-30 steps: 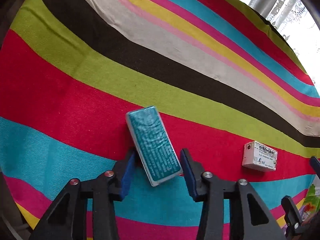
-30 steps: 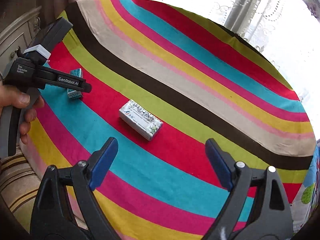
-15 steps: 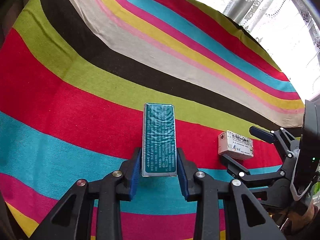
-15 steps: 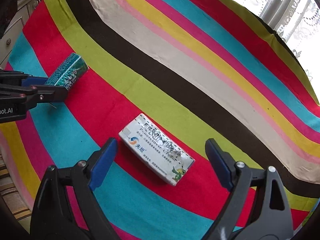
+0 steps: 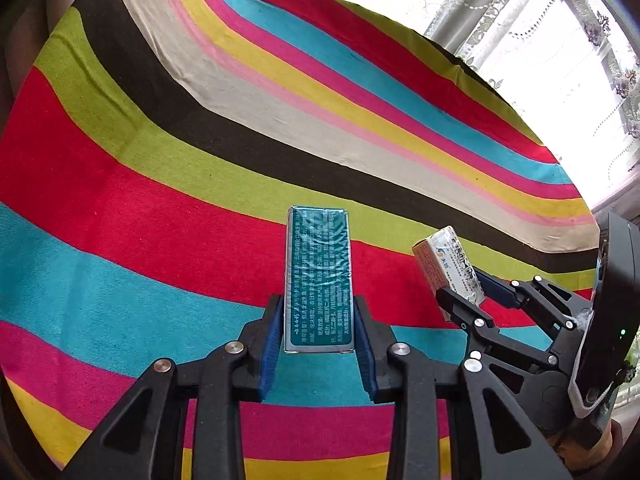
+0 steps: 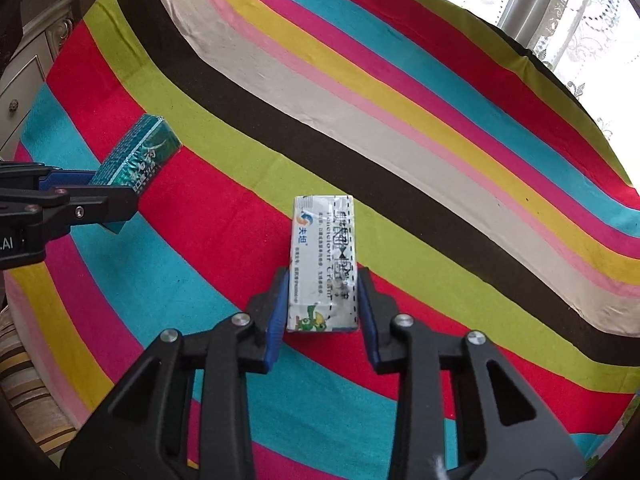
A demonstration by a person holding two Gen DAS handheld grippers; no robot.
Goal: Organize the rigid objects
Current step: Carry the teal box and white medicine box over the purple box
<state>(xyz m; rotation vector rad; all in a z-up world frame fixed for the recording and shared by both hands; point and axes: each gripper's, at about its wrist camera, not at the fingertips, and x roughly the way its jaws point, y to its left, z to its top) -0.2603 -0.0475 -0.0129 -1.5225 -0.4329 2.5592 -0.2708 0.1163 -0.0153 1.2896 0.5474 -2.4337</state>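
Observation:
A teal box [image 5: 318,276] stands lengthwise between the blue pads of my left gripper [image 5: 317,305], which is shut on its lower half and holds it above the striped cloth [image 5: 160,160]. A white medicine box [image 6: 322,264] with blue print sits between the pads of my right gripper [image 6: 322,280]; the jaws are closing and the pads press both its long sides. From the left wrist, the white box [image 5: 448,266] tilts up in the right gripper [image 5: 466,298] at the right. From the right wrist, the teal box [image 6: 136,156] is gripped by the left gripper [image 6: 110,196] at the left.
The striped cloth covers a round table. Lace curtains and a bright window [image 5: 560,40] stand beyond its far right edge. A pale cabinet with drawers [image 6: 24,80] is at the left, and a striped cushion [image 6: 20,380] lies below the table's near left edge.
The left gripper shut on the teal box and raised it off the cloth. The right gripper came down over the white box and closed on it; the box now lines up with its fingers.

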